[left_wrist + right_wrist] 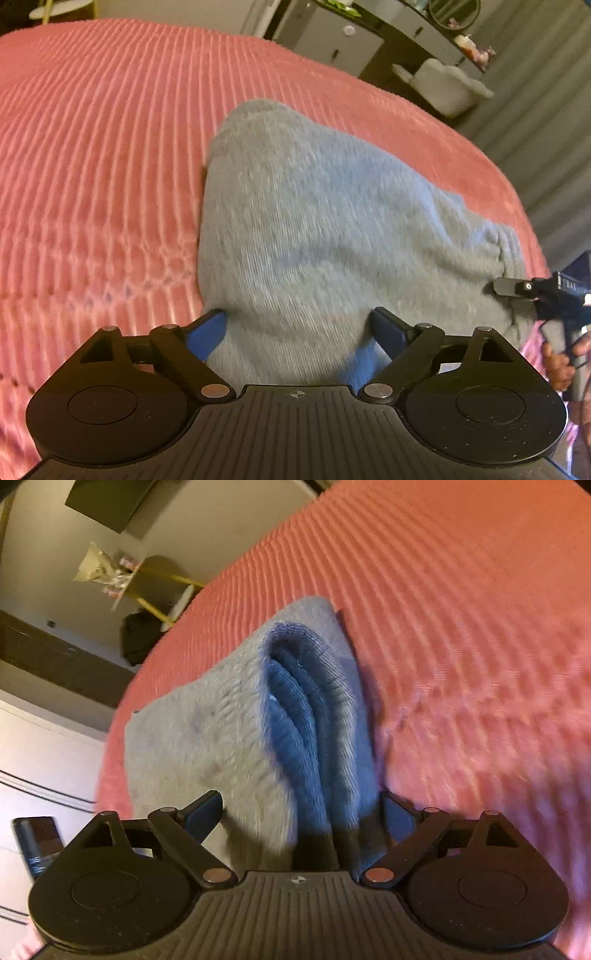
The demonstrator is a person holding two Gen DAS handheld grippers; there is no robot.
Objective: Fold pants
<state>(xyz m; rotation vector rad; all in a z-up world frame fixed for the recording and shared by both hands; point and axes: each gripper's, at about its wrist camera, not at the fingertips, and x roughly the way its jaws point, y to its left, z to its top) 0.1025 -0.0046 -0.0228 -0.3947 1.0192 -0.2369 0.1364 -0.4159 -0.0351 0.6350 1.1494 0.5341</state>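
Grey knit pants (314, 229) lie bunched and partly folded on a pink ribbed bedspread (92, 147). My left gripper (297, 325) has its blue fingers on either side of a thick fold of the pants and is shut on it. In the right wrist view my right gripper (301, 812) is shut on another edge of the pants (229, 738), where stacked layers show as dark folds (295, 701). The right gripper also shows at the right edge of the left wrist view (517, 288), at the pants' edge, held by a hand.
The bedspread (461, 627) stretches around the pants. Past the bed's edge stand a dark desk with drawers (351, 40), a white chair (447, 85) and grey curtains (546, 129). In the right wrist view a dark bag (138, 638) sits on the floor.
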